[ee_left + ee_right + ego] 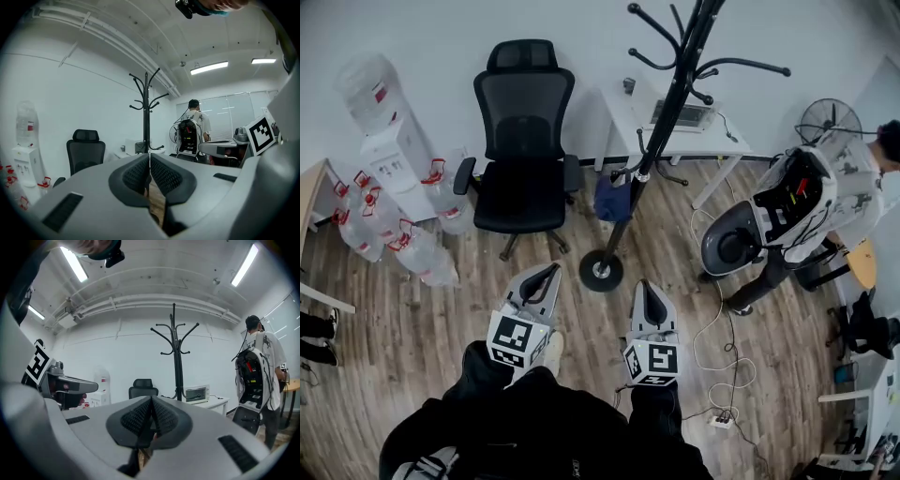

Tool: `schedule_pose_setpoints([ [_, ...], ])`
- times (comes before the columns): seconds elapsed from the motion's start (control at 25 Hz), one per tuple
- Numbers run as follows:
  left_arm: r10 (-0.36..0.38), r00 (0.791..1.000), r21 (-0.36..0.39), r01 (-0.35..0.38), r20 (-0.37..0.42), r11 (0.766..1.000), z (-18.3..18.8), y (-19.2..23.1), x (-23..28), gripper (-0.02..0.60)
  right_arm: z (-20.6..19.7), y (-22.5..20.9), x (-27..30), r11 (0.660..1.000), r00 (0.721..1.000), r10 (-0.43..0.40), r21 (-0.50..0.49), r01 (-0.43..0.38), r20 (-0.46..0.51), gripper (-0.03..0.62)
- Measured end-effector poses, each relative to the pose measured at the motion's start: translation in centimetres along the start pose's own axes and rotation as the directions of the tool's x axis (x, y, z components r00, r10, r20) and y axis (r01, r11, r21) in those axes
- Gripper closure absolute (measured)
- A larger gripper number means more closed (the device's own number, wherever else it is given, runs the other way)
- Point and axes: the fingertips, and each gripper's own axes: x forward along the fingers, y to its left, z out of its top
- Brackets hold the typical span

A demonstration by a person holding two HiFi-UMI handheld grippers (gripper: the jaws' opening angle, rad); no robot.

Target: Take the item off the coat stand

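A black coat stand [661, 112] rises from a round base [601, 270] on the wooden floor, straight ahead of me. A blue bag-like item [611, 198] hangs low on its pole. My left gripper [549, 273] and right gripper [646, 287] are held side by side short of the base, both shut and empty. In the left gripper view the stand [146, 112] is beyond the closed gripper [149, 157]. In the right gripper view the stand [176, 352] is also some way past the closed gripper [152, 401]. The blue item is hidden in both gripper views.
A black office chair [523, 141] is left of the stand. A water dispenser [389, 141] and several bottles [394, 239] line the left wall. A white desk [684, 131] is behind the stand. A person with a backpack rig [787, 211] stands at right. Cables and a power strip [722, 420] lie on the floor.
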Motion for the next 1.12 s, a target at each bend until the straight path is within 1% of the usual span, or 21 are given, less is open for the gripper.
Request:
schedule_pose_setpoints([
  [0.36,-0.056,0.998,-0.003,0.056,0.020,0.998,1.3,4.7,4.8,0.555,1.5,0.1,6.1,0.999,0.999,-0.047,-0.018,0.047,0.011,0.579],
  [0.6,-0.098,0.994,0.008,0.098,0.046,0.995,1.9,7.2,7.2,0.555,2.0,0.2,8.9,0.996,0.995,-0.090,-0.024,0.091,0.033,0.579],
  [0.84,-0.144,0.988,0.021,0.143,0.056,0.989,2.1,8.2,9.6,0.555,1.7,0.0,10.8,0.992,0.992,-0.122,-0.026,0.123,0.039,0.579],
  [1.12,-0.196,0.980,0.022,0.196,0.025,0.980,1.6,8.0,13.6,0.555,0.8,-2.7,12.6,0.985,0.985,-0.173,0.000,0.173,0.016,0.579],
])
